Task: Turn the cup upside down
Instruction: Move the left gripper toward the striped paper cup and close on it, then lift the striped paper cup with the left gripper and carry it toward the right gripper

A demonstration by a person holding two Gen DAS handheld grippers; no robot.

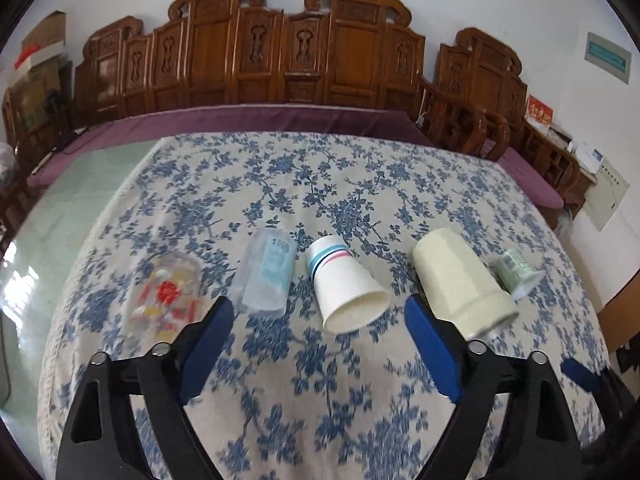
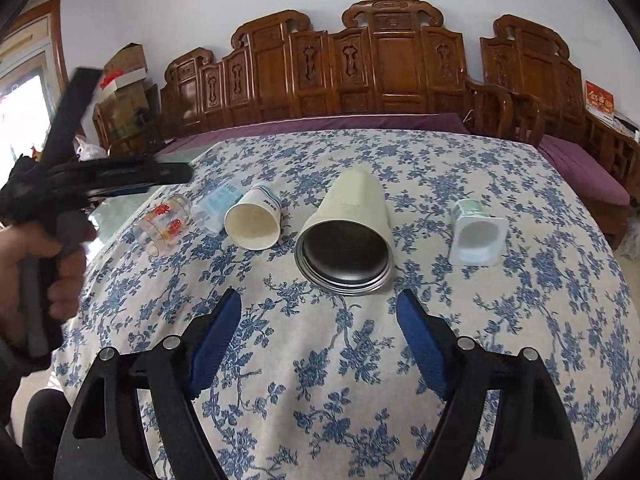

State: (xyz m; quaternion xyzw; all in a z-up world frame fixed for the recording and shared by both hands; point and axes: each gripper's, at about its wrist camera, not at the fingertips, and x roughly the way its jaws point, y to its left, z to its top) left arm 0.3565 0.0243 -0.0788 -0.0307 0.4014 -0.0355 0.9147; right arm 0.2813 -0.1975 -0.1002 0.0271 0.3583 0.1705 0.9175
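Five cups lie on their sides across the tabletop (image 2: 520, 320); the cream tumbler (image 2: 348, 236) shows a dark steel mouth. The left gripper (image 1: 320, 312) and the right gripper (image 2: 320, 304) both hover with jaws spread, empty.

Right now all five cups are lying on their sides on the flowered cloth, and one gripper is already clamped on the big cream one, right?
Not quite. The five cups do lie on their sides, but the cream tumbler is untouched: the right wrist view shows the right gripper open and short of it, nothing between its fingers.
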